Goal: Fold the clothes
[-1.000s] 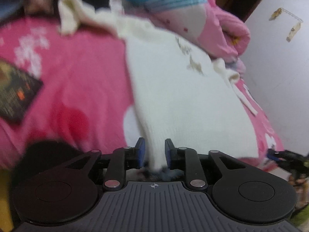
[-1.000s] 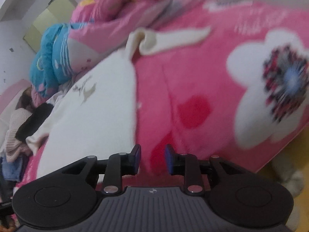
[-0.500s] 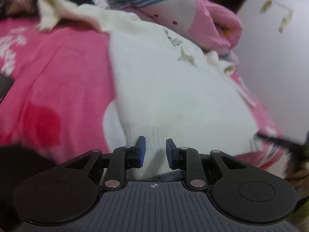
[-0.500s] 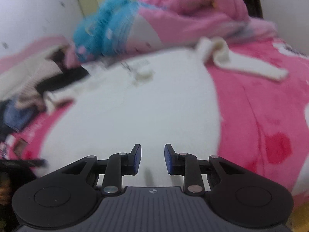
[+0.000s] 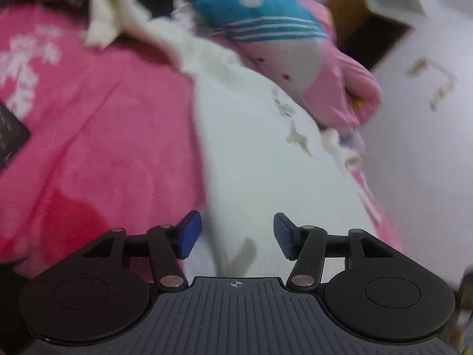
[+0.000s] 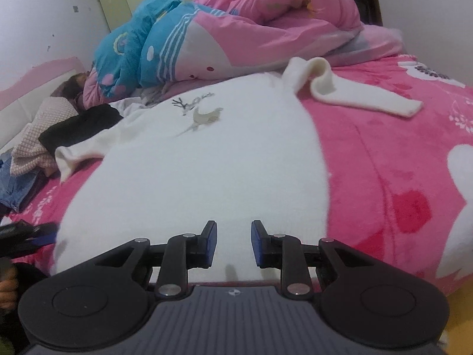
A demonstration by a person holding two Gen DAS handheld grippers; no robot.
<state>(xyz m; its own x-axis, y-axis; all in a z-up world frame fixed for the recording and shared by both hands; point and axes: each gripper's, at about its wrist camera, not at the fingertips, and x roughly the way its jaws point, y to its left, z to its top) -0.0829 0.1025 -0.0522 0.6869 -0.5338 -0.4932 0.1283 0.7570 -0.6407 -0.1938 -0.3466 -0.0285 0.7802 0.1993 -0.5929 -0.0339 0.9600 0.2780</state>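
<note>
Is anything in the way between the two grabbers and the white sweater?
Nothing visible. The left gripper and right gripper both sit open right at the hem of the white sweater, spread flat on the pink blanket.

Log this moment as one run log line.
stage: sweater spread flat on bed | left gripper: open | right gripper: open, empty

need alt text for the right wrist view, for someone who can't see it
A white sweater with a grey deer motif lies spread on a pink bed cover, one sleeve bent out to the right. The right gripper sits over its near hem, jaws open and empty. A pink and blue quilt is heaped behind.
</note>
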